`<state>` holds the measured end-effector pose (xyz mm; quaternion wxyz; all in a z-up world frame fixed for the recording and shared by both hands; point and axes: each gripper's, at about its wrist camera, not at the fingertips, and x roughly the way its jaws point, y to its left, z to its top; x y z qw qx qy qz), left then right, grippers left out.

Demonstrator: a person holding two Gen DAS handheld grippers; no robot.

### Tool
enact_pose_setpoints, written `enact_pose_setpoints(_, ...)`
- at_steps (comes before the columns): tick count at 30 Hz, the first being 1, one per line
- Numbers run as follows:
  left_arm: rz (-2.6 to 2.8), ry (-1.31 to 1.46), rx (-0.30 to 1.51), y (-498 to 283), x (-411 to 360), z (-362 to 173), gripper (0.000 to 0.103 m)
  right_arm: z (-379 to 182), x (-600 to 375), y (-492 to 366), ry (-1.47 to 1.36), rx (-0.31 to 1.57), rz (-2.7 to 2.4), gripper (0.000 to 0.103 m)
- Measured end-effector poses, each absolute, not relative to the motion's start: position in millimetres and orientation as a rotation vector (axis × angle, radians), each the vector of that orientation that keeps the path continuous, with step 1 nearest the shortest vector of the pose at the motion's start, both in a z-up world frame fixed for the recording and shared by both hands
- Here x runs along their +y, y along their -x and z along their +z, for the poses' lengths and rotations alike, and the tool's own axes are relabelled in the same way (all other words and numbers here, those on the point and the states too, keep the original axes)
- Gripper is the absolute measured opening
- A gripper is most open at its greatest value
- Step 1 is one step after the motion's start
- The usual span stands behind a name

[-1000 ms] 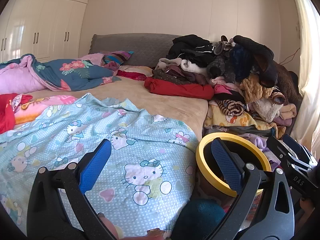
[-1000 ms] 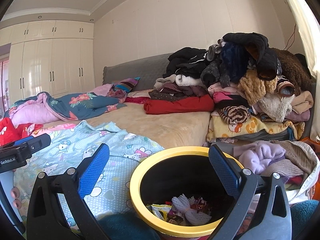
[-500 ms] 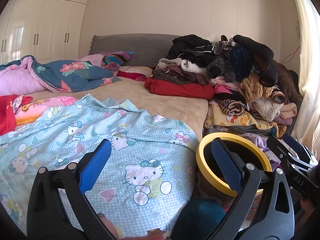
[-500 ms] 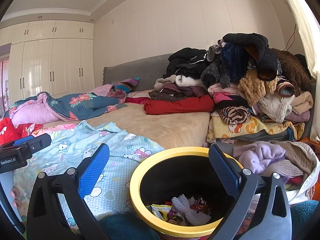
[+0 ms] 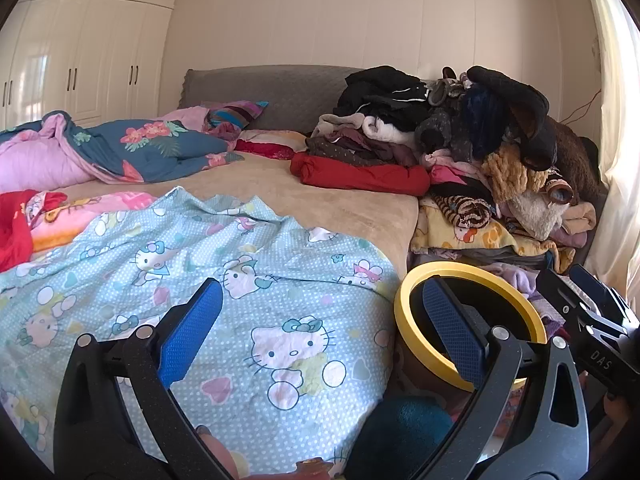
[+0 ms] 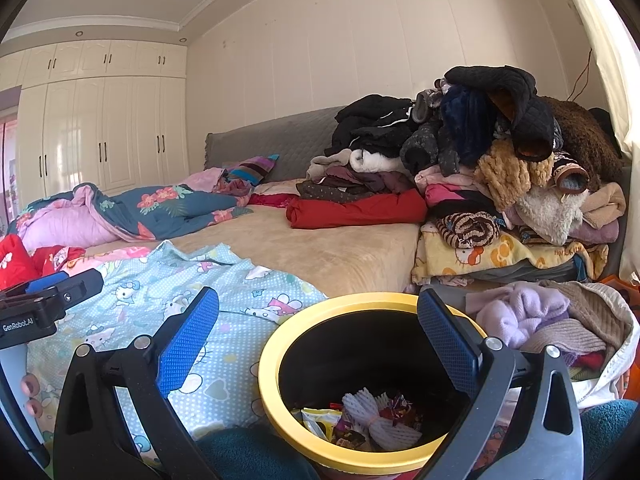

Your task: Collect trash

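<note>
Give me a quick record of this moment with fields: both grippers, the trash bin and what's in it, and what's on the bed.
left gripper: open, nothing between its fingers, over the light blue cartoon-cat sheet
right gripper: open, holding nothing, above the bin
trash bin: black inside, yellow rim, beside the bed
bin contents: white foam net and colourful wrappers at the bottom
bed: tan cover, floral quilt at far left
clothes pile: stacked high at the right
trash on bed: none visible
</note>
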<state>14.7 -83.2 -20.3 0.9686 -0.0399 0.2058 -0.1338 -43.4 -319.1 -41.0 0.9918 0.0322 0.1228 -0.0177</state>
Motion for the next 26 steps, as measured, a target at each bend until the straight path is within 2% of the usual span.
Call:
enact_pose_setpoints(9,-0.204,0.077,0.447,-22.3,-76.2,-24.8,0.092,-38.1,-312.3,40.0,-0.036,0.233,-0.028,0.097)
enact_pose_setpoints(14,-0.139,0.142,0.484,-34.3,-43.0,-27.2,0.092,-26.9,-278.4,19.6,0.005,0.219,0.070,0.097)
enact_pose_setpoints(18,0.029,0.261,0.529,-47.4,35.7,-35.9,0.092,-24.3,-210.1,-15.2,0.028,0.293,0.271,0.097)
enact_pose_setpoints(22,0.358,0.330,0.583,-55.0,155.7,-53.4,0.092,-47.4,-86.4,-59.2,0.098,0.543,0.634,0.097)
enact_pose_setpoints(26,0.700,0.334,0.698,-56.0,276.8,-92.4,0.092,-101.6,50.8,-81.6,0.261,0.836,0.891,0.097)
